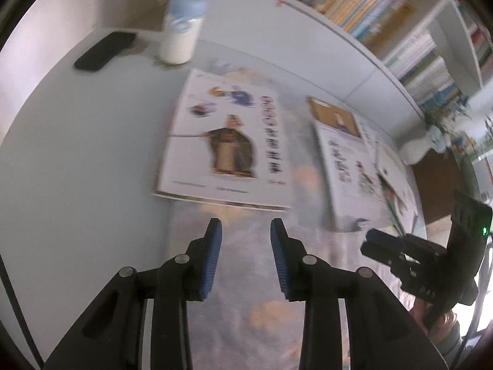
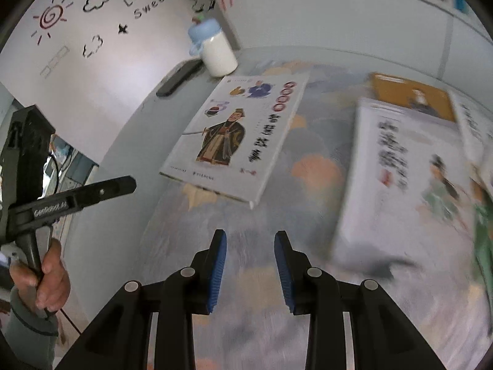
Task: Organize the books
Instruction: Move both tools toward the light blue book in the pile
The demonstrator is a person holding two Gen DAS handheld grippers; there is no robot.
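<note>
Since the thin white picture book with the robed figure on its cover [image 1: 226, 141] is lying flat on the cloud-printed mat [image 1: 246, 277], just beyond the tips of the left tongs [image 1: 246, 237], it is being judged as light, stiff across its cover yet bendable, and glossy enough to be slipping under smooth pads. Its near edge, which is facing the tongs, is being taken as the likely place for a grip, though a flat book is offering little lip, so an edge or corner is probably needing to be lifted first. Off to the right of those tongs, a loose overlapping pile of white and orange-covered books [image 1: 354, 160] is lying on the same mat, blurred, so the number is not being made out.

Both tools are being held tilted steeply down toward the mat. The left tongs are standing narrowly apart with nothing between the blue ribbed pads [image 1: 214, 259]. The right tongs [image 2: 250, 240] are standing likewise, narrowly parted and empty, with the picture book ahead to their left and the pile at their right. Farther beyond the book, a white bottle with a pale blue cap [image 1: 181, 30] and a flat black case [image 1: 104, 51] are standing on the white desk [image 1: 77, 154].
</note>
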